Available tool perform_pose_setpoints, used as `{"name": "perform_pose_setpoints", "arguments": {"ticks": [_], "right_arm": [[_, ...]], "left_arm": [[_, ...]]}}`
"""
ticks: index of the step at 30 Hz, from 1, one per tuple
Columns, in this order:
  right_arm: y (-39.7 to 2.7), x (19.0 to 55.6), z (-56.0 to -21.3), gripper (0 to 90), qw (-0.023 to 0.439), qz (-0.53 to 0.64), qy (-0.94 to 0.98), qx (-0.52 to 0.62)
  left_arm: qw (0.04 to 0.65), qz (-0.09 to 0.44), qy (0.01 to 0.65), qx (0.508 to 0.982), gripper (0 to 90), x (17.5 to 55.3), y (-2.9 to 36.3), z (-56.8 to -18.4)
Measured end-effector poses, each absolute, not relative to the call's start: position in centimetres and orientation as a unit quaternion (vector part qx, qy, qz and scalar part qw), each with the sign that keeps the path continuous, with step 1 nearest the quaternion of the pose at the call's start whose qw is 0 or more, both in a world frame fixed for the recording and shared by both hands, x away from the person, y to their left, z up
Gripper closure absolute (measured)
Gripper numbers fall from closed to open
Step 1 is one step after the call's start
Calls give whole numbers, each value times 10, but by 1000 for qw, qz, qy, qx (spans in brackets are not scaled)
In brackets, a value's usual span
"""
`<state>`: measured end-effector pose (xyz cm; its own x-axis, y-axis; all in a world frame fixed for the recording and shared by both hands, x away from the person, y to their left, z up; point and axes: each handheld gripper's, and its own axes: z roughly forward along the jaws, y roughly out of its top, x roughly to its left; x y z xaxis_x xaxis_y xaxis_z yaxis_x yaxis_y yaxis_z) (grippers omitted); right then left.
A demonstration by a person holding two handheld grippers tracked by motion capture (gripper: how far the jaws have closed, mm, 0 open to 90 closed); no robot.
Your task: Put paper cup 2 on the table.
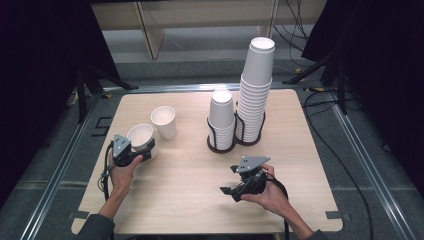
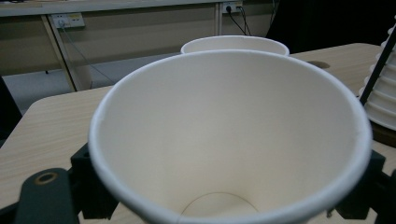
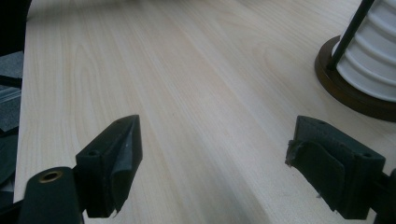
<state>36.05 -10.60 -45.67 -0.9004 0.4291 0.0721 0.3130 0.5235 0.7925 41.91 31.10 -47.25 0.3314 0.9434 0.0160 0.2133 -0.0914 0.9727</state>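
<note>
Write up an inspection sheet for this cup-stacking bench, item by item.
Surface: pale wood table, bare in front.
Job's things: held paper cup between the left gripper's fingers; second cup upright just behind it.
Clutter: short cup stack and tall cup stack in a twin wire holder.
Grippers: left gripper shut on the held paper cup; right gripper open, holding nothing.
Cables: floor cable right of the table.
Surroundings: wooden furniture, dark drapes.

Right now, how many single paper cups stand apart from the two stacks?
2: one cup between the left gripper jaws at the table's left, and another cup just behind it, free. None seems hidden.
</note>
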Motion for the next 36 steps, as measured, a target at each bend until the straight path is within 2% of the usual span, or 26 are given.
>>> {"name": "perform_pose_setpoints", "arguments": {"ticks": [12,36], "right_arm": [[-105,361,-458,177,69,439,871,209],[-105,360,-458,177,66,440,870,212]], "left_arm": [[495,374,460,636,151,435,318,-477],[479,358,460,657,116,447,311,-491]]}}
